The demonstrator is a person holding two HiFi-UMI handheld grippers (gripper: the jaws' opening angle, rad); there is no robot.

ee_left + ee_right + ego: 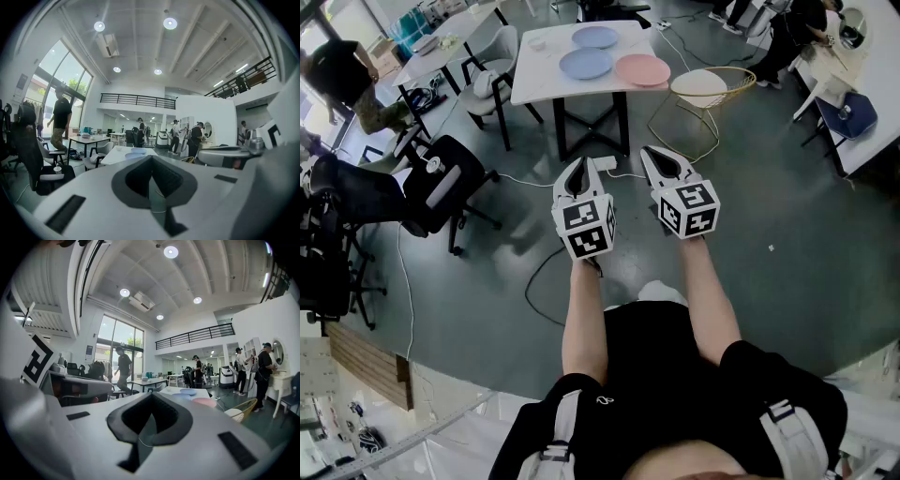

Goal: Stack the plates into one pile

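A: Nearest to us, how do our grippers stand?

B: We hold both out ahead of our body, side by side over the floor [769, 187]; the left gripper [580, 171] and the right gripper [660, 161] each have their jaws pressed together; each gripper view shows nothing pinched between them.

A: And the plates?

B: Straight ahead and well apart from us, across the floor; they lie unstacked on the white tabletop [539, 80]; the near blue plate [586, 64] sits just beside the pink plate [642, 68]; the far blue plate [595, 37] lies just behind them.

A: Which hand is nearer which?

B: We judge the right nearer the pink plate, at the tabletop's right corner; the left is nearer the blue pair; the plates are round, so no long axis matters, only which rim faces us.

A: What does one view give that another lacks?

B: Only the head view gives the layout from above; the right gripper view shows the pink and blue rims low and edge-on; in the left gripper view we find blue plates only and cannot find the pink one.
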